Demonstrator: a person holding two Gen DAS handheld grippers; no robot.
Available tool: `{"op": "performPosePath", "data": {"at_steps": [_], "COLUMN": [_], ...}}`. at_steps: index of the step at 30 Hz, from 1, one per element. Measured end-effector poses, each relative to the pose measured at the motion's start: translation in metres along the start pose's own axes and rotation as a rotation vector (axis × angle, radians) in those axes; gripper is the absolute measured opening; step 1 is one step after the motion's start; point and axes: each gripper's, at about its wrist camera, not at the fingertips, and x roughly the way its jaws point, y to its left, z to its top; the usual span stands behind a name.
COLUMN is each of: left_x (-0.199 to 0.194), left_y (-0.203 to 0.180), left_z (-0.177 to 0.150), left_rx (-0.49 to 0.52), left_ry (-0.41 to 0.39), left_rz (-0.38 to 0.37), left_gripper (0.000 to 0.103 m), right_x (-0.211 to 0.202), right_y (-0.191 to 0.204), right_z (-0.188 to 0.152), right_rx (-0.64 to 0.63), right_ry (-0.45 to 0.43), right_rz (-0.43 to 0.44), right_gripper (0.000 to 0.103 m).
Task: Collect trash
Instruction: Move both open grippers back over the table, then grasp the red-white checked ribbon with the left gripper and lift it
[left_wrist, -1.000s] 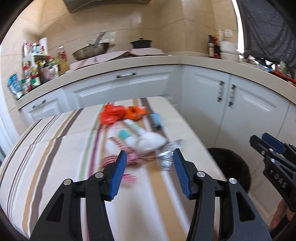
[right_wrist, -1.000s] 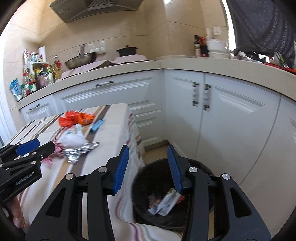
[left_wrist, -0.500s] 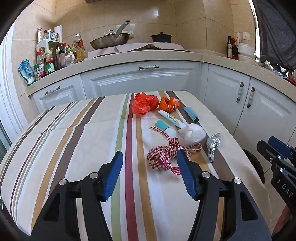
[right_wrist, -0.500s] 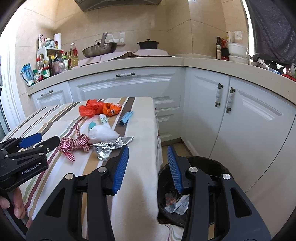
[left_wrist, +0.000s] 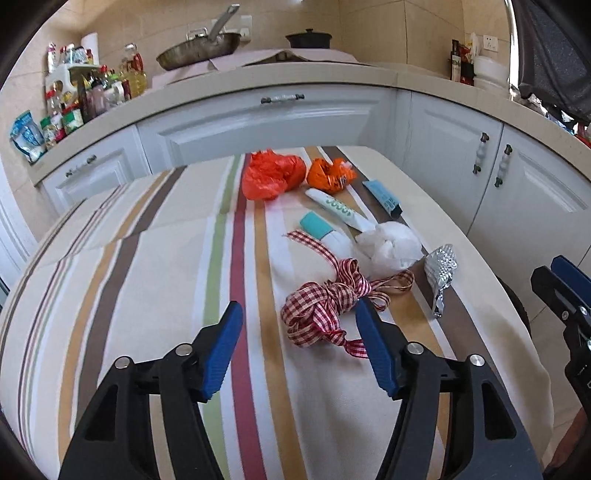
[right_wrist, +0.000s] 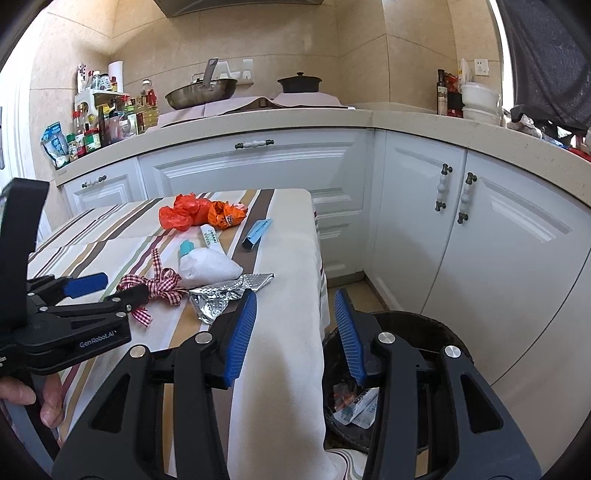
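The left claw (left_wrist: 297, 347) hovers low over the bench (left_wrist: 147, 280), which is draped in a cream cloth with coloured stripes; its blue-padded jaws stand apart and have just been closing a little, with nothing pressed between them, though the near loops of the red-and-white checked ribbon (left_wrist: 325, 302) lie just ahead, toward the right pad. The tangled ribbon has one loose tail running away toward the far side of the bench. Just beyond it sits a crumpled white tissue wad (left_wrist: 391, 245), and to its right a crinkled silver foil wrapper (left_wrist: 439, 275) lies with its long axis running roughly from near to far. A white tube with green print (left_wrist: 338, 210) lies slantwise, its long axis running from far left to near right, ending at the wad. Farther back rest a red plastic bag (left_wrist: 271, 173) and an orange crumpled packet (left_wrist: 330, 173). The right claw (right_wrist: 295, 328) is part open and empty, held over the bench's right edge and above the round black trash bin (right_wrist: 436, 325), which already holds some paper scraps.
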Motion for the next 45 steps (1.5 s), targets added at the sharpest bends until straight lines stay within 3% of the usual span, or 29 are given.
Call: {"op": "performPosePath", "data": {"at_steps": [1,3,7,10,18,26,34,38,45], "left_x": [0.002,0.005,0.003,-0.003,-0.019,-0.024,-0.019,-0.020,-0.021], "left_y": [0.000,0.000,0.003,0.009,0.052,0.090,0.100,0.104,0.109], "left_z": [0.001,0.000,-0.001,-0.003,-0.010,-0.013,-0.018,-0.018,-0.019], "left_rx": [0.003,0.008,-0.010,-0.019,-0.124,-0.200,-0.222,-0.225,-0.240], "left_ry": [0.006,0.025,0.021,-0.002,-0.032,-0.052,-0.041,-0.043,-0.045], "left_rz": [-0.003,-0.017,-0.035,-0.025,0.045,0.095,0.081,0.080,0.078], "left_gripper": [0.049,0.029,0.016,0.013,0.013,0.013,0.013,0.013,0.013], "right_x": [0.001,0.003,0.005,0.006,0.016,0.034,0.051,0.051,0.047], "right_y": [-0.001,-0.001,0.001,0.007,0.035,0.059,0.058,0.053,0.058], "right_z": [0.000,0.001,0.002,0.003,0.007,0.008,0.009,0.009,0.022], "right_rx": [0.002,0.007,0.007,0.000,-0.043,-0.074,-0.049,-0.040,-0.029], "right_ry": [0.001,0.004,0.008,0.013,0.034,0.117,0.205,0.215,0.192], "right_rz": [0.002,0.008,0.016,0.025,0.055,0.037,0.005,-0.036,0.006], "right_gripper": [0.043,0.043,0.043,0.043,0.043,0.043,0.043,0.043,0.043]}}
